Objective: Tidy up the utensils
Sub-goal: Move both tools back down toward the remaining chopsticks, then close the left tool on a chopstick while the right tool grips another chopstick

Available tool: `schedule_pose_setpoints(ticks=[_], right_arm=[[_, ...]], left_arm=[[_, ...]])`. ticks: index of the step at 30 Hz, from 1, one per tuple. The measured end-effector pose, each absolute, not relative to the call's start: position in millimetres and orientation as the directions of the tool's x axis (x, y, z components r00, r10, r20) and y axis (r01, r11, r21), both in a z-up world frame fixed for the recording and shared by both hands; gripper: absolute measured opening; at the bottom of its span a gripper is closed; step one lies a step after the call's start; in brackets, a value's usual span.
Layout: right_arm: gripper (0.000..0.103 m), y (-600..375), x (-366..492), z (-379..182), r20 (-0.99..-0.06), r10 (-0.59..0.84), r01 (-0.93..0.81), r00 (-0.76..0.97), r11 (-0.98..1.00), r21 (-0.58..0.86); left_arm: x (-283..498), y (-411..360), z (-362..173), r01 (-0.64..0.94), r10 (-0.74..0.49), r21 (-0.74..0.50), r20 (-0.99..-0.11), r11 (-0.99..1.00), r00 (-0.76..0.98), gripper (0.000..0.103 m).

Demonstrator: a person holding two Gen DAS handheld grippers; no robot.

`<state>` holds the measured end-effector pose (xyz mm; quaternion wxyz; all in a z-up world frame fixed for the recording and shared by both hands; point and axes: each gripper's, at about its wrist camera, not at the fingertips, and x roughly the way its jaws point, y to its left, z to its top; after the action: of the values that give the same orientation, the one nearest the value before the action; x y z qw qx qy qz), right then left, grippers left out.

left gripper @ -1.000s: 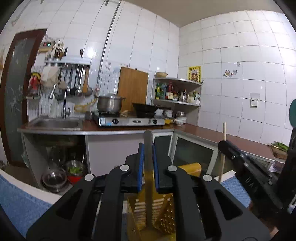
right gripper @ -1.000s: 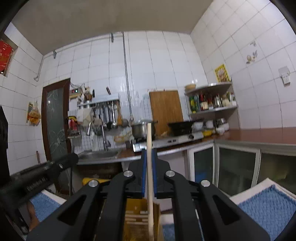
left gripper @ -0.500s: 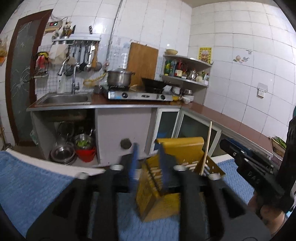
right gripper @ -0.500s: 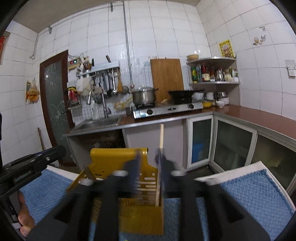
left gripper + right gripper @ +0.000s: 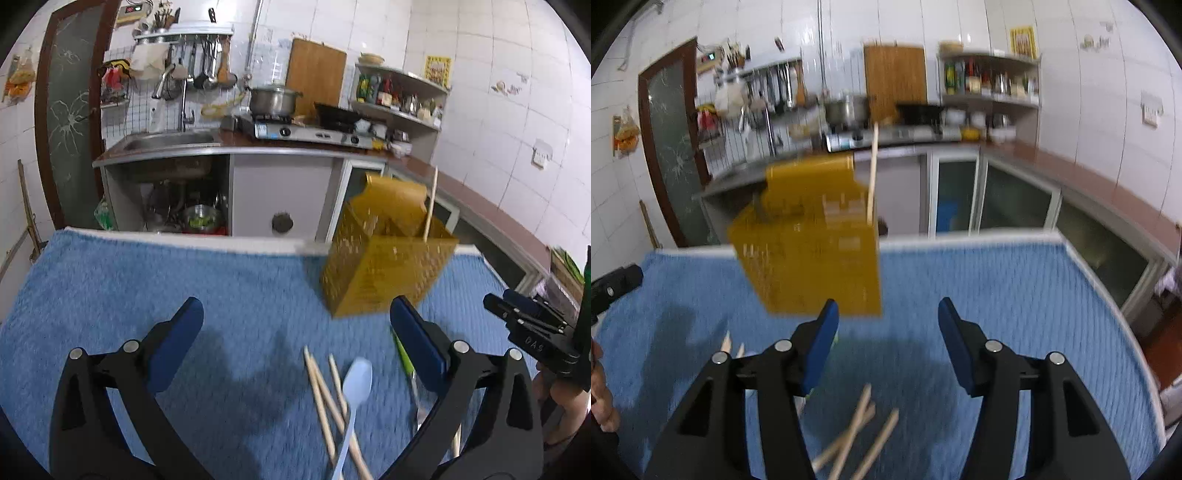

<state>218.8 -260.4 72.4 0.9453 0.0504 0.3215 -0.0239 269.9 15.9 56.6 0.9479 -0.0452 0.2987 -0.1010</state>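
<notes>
A yellow perforated utensil holder [image 5: 384,266] stands on the blue towel [image 5: 147,280], with one wooden chopstick [image 5: 430,201] upright in it; it also shows in the right wrist view [image 5: 812,251] with the chopstick [image 5: 873,170]. My left gripper [image 5: 295,332] is open and empty, above the towel. Below it lie several wooden chopsticks [image 5: 325,398], a pale blue spoon [image 5: 354,387] and a green-handled utensil [image 5: 404,356]. My right gripper [image 5: 886,328] is open and empty, in front of the holder, with chopsticks [image 5: 860,432] beneath it.
Beyond the towel's far edge is a kitchen counter with a sink [image 5: 170,140], a gas stove [image 5: 306,131] with a pot, and corner shelves [image 5: 399,99]. The right gripper's body [image 5: 535,332] shows at the left wrist view's right edge.
Both grippers let go of their chopsticks, opened wide and drew back and tilted down from the holder. One chopstick now stands in the holder and the towel's loose utensils came into view.
</notes>
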Motion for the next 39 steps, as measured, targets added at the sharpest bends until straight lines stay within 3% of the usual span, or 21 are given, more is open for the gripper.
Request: schedule_pose_setpoints(ticks=[11,18,25,28,30,33,35,39], right_arm=[[0.056,-274,202,8,-0.774,-0.016,0.181,0.632,0.975,0.128],[0.056,-271,200,-10,-0.803,-0.022,0.2,0.595,0.972,0.122],[0.055,-262,200,-11,-0.816,-0.049,0.205,0.575,0.975,0.086],[0.053,-259,200,-10,-0.826,-0.047,0.208,0.562,0.974,0.086],[0.047,-257,200,-9,-0.832,-0.057,0.209,0.552,0.975,0.073],[0.041,-258,201,-7,-0.84,-0.055,0.213,0.541,0.974,0.073],[0.03,-258,202,-7,-0.843,-0.041,0.206,0.537,0.975,0.084],[0.021,-251,207,-7,-0.858,-0.034,0.196,0.512,0.978,0.078]], left_arm=[[268,4,-4,0.129,-0.168,-0.11,-0.724,0.986,0.669,0.098],[279,8,-33,0.074,-0.098,-0.068,-0.795,0.995,0.599,0.098],[283,4,-36,0.1,-0.122,-0.078,-0.807,0.992,0.578,0.096],[283,-3,-37,0.119,-0.129,-0.075,-0.819,0.99,0.559,0.087],[284,-8,-39,0.132,-0.137,-0.077,-0.83,0.988,0.541,0.074],[283,-14,-41,0.156,-0.154,-0.083,-0.835,0.984,0.529,0.063],[283,-17,-40,0.165,-0.153,-0.075,-0.834,0.983,0.531,0.058],[291,-28,-40,0.195,-0.17,-0.082,-0.85,0.977,0.498,0.039]])
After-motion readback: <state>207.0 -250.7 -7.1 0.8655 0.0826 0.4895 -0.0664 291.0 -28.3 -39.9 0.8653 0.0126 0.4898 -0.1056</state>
